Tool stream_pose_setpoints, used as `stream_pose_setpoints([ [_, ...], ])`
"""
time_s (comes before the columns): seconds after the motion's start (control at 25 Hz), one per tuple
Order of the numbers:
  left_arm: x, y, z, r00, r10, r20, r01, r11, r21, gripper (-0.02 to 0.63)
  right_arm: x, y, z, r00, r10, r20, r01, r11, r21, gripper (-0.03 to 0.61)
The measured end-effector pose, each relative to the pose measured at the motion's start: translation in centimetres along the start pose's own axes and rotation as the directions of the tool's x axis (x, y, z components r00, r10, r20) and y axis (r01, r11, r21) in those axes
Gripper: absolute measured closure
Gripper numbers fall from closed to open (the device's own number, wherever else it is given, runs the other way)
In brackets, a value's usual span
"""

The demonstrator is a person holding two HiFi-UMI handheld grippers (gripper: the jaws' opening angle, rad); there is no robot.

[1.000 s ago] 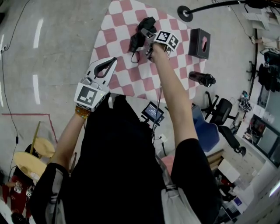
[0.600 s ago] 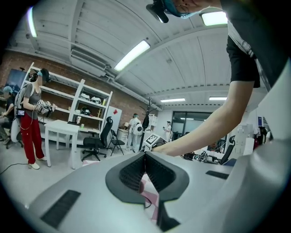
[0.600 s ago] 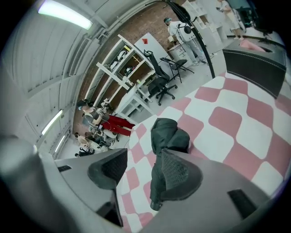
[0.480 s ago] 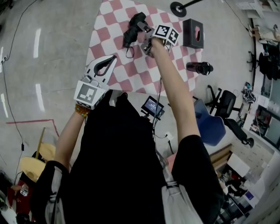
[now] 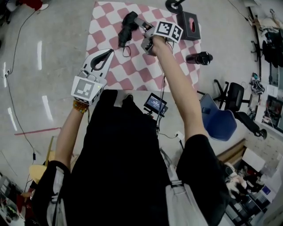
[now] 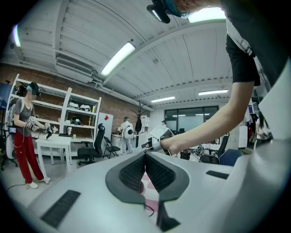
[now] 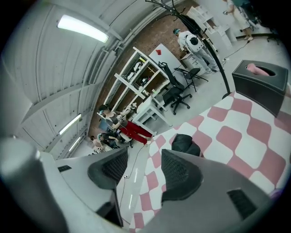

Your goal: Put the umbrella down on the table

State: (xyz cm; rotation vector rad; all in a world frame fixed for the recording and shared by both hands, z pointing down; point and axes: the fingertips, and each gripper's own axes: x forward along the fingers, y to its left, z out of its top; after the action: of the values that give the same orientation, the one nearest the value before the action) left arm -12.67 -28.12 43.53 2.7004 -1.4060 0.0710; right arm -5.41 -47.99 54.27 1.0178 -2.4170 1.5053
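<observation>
The black folded umbrella lies on the red-and-white checked table, its strap loop trailing toward me. My right gripper hovers just right of it, jaws open with nothing between them. In the right gripper view the umbrella rests on the cloth beyond the open right gripper. My left gripper is held over the table's near left edge, away from the umbrella. In its own view the left gripper is shut, pads pressed together on nothing.
A black tissue box stands at the table's far right, also seen as the tissue box. A black bottle lies at the right edge. A round stand base sits behind; a blue chair is beside me.
The right gripper has drawn back a little to the right of the umbrella, which stays lying on the cloth. My head view has shifted, so the table sits higher in frame.
</observation>
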Motion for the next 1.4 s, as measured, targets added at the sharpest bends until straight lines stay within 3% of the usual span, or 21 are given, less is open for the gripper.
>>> stream_pose_setpoints([
  [0.36, 1.0, -1.7, 1.3, 0.999, -0.024, -0.047, 0.028, 0.997, 0.076, 0.600, -4.9, 2.5, 1.1, 0.997, 0.062, 0.055, -0.059, 0.997, -0.055, 0.339],
  [0.96, 2.5, -5.6, 3.7, 0.994, -0.089, -0.061, 0.097, 0.983, 0.153, 0.600, -10.9, 6.1, 1.9, 0.986, 0.103, 0.133, -0.069, 0.968, -0.240, 0.339],
  [1.24, 2.8, -6.3, 4.2, 0.995, -0.084, -0.060, 0.093, 0.984, 0.154, 0.600, -13.8, 8.1, 1.7, 0.976, 0.139, 0.170, -0.079, 0.945, -0.317, 0.339],
  [1.4, 2.9, -6.9, 4.8, 0.995, -0.091, -0.047, 0.097, 0.985, 0.143, 0.600, -15.4, 9.6, 1.3, 0.968, 0.181, 0.173, -0.100, 0.912, -0.397, 0.341],
])
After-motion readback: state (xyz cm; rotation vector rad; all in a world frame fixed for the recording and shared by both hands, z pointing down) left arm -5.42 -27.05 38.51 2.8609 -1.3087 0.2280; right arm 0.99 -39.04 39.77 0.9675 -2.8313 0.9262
